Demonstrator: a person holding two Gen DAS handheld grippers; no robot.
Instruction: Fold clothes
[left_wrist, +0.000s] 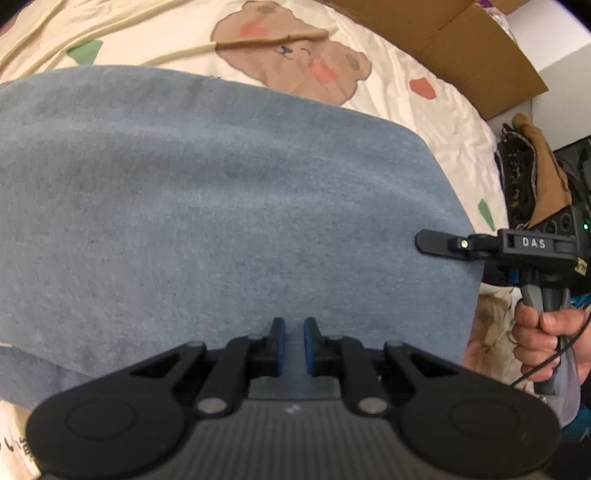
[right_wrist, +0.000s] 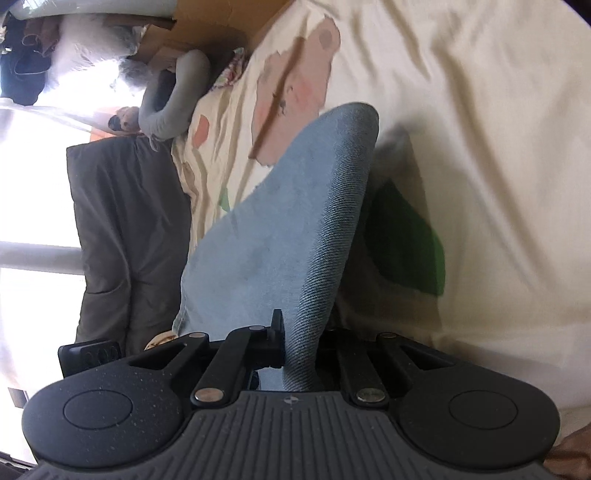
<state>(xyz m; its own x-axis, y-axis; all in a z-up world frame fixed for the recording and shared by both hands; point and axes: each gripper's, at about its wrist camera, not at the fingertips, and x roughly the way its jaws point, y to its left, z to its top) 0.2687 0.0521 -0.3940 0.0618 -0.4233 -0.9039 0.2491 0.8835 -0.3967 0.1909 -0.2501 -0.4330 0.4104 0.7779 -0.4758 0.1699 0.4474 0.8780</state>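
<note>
A light blue denim garment (left_wrist: 221, 206) lies spread on a cream bedsheet (left_wrist: 436, 110) with a bear print. My left gripper (left_wrist: 294, 343) hovers low over the garment's near part, jaws a narrow gap apart with only flat cloth seen between the blue pads. My right gripper (left_wrist: 428, 242) comes in from the right at the garment's right edge. In the right wrist view the right gripper (right_wrist: 299, 343) is shut on a fold of the denim (right_wrist: 295, 206), which rises between the fingers; the right finger is hidden behind the cloth.
A brown cardboard box (left_wrist: 461, 44) stands beyond the bed's far right corner. A brown and black bag (left_wrist: 532, 173) sits off the right edge. In the right wrist view a dark grey cloth (right_wrist: 129, 229) and a grey neck pillow (right_wrist: 173, 96) lie at the bed's side.
</note>
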